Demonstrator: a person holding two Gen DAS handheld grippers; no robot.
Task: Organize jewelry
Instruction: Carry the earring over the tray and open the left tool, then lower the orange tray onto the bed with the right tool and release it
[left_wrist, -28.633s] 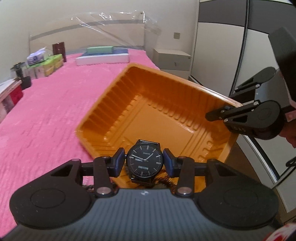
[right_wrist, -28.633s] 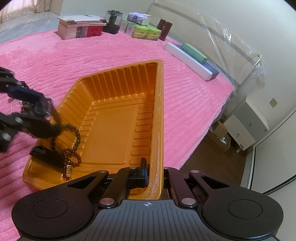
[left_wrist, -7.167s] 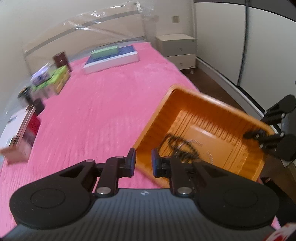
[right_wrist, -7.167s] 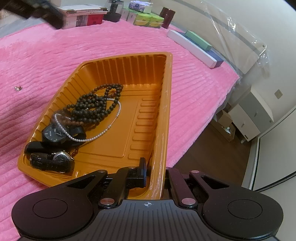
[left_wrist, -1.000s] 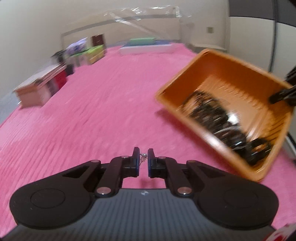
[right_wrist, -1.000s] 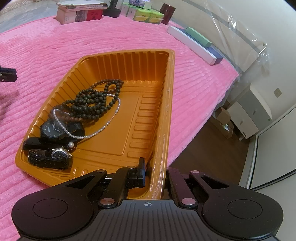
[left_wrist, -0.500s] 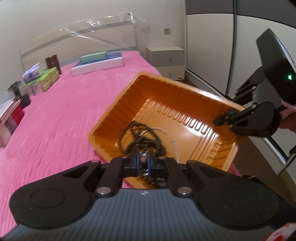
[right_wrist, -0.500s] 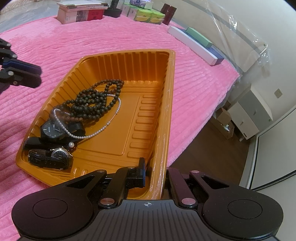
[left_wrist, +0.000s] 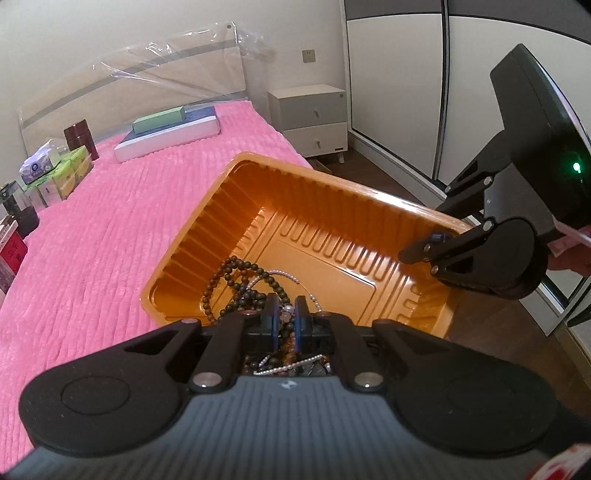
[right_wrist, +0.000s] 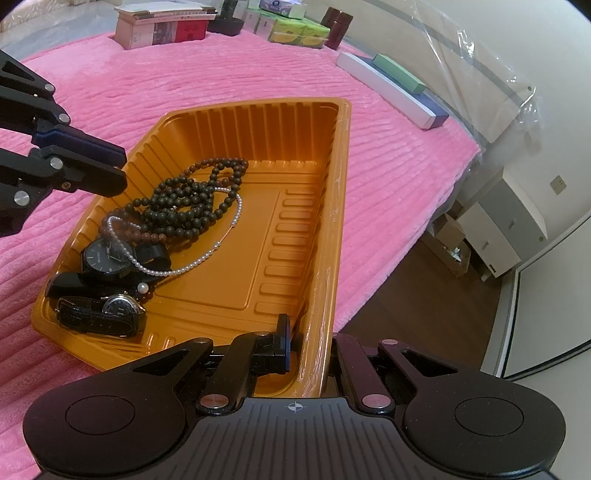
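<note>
**Last small piece over the tray, nearly done**

Left gripper (left_wrist: 285, 320) is clenched on a small silvery piece (left_wrist: 284, 316), probably an earring or stud; too small to say which. It hangs over the near-left part of the orange tray (left_wrist: 384, 206), just above the jewelry heap. From the right wrist view its tips sit over the tray's left rim, not touching the contents.

Right gripper (right_wrist: 306, 349) is clamped on the tray's near right wall, holding it steady at the edge of the pink bedspread (right_wrist: 229, 74).

Already in the tray, all bunched at the left end:
- dark bead strand (right_wrist: 192, 205), looped several times
- pearl necklace (right_wrist: 207, 254), trailing over the beads and toward the middle
- black watch (right_wrist: 105, 256) with fabric strap
- second watch (right_wrist: 120, 306) on a black leather strap, nearest the corner

Right half of the tray is bare. No loose jewelry visible on the bedspread in either view, so my read: this drop is the last one. Left to do: release the piece, pull back.

Writing: both watch dials carry text, too small to read. Boxes at the far end of the bed have printing, also illegible. Nothing readable anywhere.
</note>
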